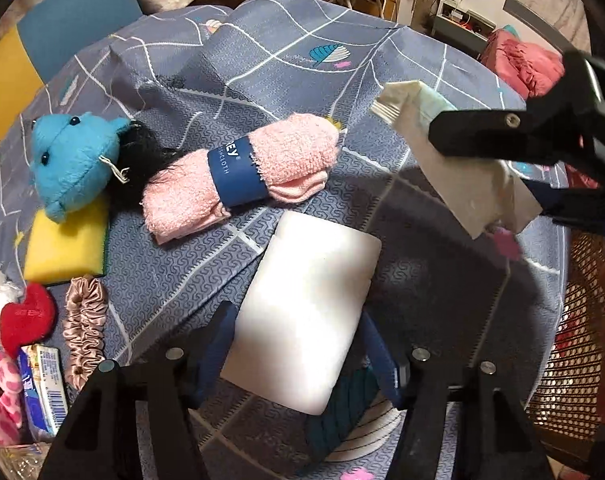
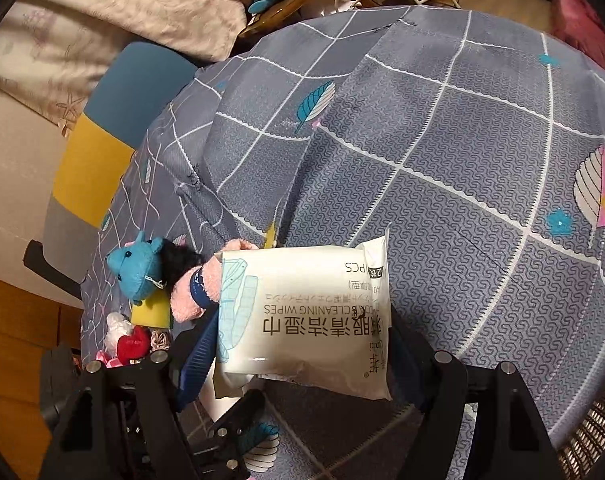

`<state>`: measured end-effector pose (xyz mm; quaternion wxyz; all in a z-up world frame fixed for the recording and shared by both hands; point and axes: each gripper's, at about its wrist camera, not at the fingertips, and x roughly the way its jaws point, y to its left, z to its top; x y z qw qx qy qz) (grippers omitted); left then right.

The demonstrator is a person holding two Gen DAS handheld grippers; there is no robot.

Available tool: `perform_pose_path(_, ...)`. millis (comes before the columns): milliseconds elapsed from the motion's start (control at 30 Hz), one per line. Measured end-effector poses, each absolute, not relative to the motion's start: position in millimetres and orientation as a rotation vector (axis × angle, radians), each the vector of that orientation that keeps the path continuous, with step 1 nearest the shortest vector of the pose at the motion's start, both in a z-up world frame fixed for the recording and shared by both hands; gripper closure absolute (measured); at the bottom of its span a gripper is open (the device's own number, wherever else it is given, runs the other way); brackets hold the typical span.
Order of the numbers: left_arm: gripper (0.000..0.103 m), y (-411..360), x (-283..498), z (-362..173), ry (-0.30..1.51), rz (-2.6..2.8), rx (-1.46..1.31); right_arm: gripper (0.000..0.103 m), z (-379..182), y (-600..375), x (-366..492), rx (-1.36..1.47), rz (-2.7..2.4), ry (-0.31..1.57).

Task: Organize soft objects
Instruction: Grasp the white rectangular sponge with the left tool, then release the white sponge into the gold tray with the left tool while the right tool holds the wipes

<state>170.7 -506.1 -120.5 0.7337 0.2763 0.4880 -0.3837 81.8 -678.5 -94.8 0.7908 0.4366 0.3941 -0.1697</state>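
While the right gripper clamps a white wipes pack above the grey quilt, its upside-down print reads "CLEANING WIPES" and "PCS" beside Chinese characters. On the quilt, a white sponge block lies between the left gripper's fingers; whether the pads press it I cannot tell. Beyond lies a pink towel, its blue band partly legible, "…EY" and "…SHCLOTH"

You cannot see the near end of the white foam block; it is hidden between the left gripper fingers. The wipes pack covers most of the pink washcloth, and its small print is unreadable.
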Motion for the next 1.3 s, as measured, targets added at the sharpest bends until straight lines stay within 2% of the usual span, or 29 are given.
perform_pose_path(133, 0.044, -499, 154, -116, 1.023, -0.822, 0.652, 0.026, -96, -675, 85, 0.924, -0.361, 0.855)
perform_pose_path(267, 0.045, -475, 145, -101, 1.053, -0.832, 0.539, 0.026, -96, -674, 85, 0.909, -0.365, 0.859)
perform_pose_path(800, 0.045, -362, 107, -32, 0.974, -0.806, 0.327, 0.026, -100, -646, 99, 0.798, -0.314, 0.907)
perform_pose_path(1300, 0.045, -200, 99, 19, 0.886, -0.646, 0.09, 0.026, -99, -617, 109, 0.715, -0.197, 0.903)
